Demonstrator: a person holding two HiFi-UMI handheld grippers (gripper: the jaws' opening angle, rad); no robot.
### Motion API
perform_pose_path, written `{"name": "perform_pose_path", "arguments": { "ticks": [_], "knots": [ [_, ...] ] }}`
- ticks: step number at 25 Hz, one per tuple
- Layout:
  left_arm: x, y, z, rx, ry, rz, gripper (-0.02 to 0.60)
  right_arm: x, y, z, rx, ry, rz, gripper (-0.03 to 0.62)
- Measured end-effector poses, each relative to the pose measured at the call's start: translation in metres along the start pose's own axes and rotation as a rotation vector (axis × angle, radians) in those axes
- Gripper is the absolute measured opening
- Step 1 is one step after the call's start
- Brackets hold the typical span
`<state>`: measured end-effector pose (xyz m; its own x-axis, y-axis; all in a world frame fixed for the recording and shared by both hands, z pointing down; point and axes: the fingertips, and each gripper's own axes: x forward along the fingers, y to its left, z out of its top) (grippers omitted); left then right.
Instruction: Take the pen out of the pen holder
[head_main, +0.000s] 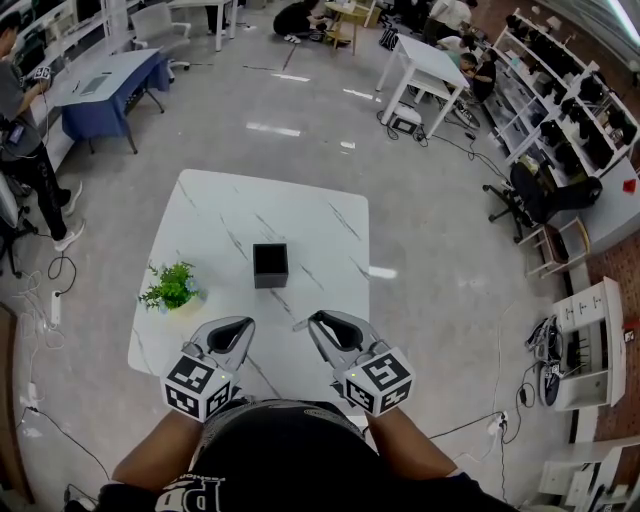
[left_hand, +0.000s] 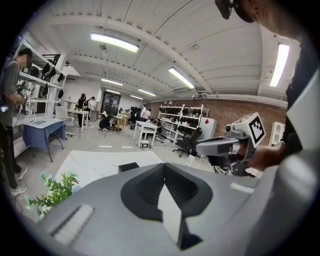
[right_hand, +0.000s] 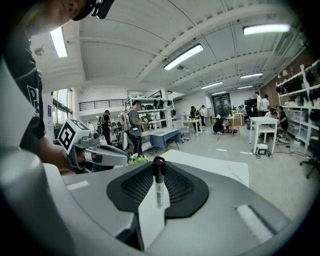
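Held low over the near edge of the white marble table (head_main: 215, 205), the right gripper (head_main: 318, 322) clamps a black-capped pen (right_hand: 158, 186), well apart from the black pen holder (head_main: 270, 265) standing mid-table. Beside it, the left gripper (head_main: 243, 326) has its jaws pressed together on nothing. A potted plant (head_main: 172, 287) sits at the table's left.

- Left tongs (left_hand: 164, 169) and right tongs (right_hand: 159, 167): shells moulded in smooth, matt grey plastic. The pads (right_hand: 185, 187) are lined with a black, finely ribbed, matt material.
- Pen (right_hand: 158, 186), clamped between the right tongs: cap finished in glossy black, barrel made of smooth pale plastic.
- Pen holder (head_main: 270, 265), ahead of both tongs: black, matt.
- Counter (head_main: 320, 215), under the tongs: white marble-look top, grey-veined, polished.
- Floor (head_main: 430, 250), beyond the tongs: grey and glossy, with lamp glare reflected.
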<state>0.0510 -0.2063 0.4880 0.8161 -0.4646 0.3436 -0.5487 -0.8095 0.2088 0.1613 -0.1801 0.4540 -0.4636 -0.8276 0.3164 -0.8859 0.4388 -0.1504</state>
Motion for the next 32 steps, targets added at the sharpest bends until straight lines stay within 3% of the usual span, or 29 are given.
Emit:
{"name": "perform_pose_path", "arguments": {
  "ticks": [11,32],
  "knots": [
    [-0.004,-0.006,-0.001,-0.002,0.0,-0.001,0.057,0.002,0.003,-0.026,0.018,0.053,0.006,0.064],
    [0.0,-0.006,-0.002,0.0,0.005,-0.003,0.057,0.012,0.005,-0.038,0.012,0.098,0.032,0.064]
  ]
}}
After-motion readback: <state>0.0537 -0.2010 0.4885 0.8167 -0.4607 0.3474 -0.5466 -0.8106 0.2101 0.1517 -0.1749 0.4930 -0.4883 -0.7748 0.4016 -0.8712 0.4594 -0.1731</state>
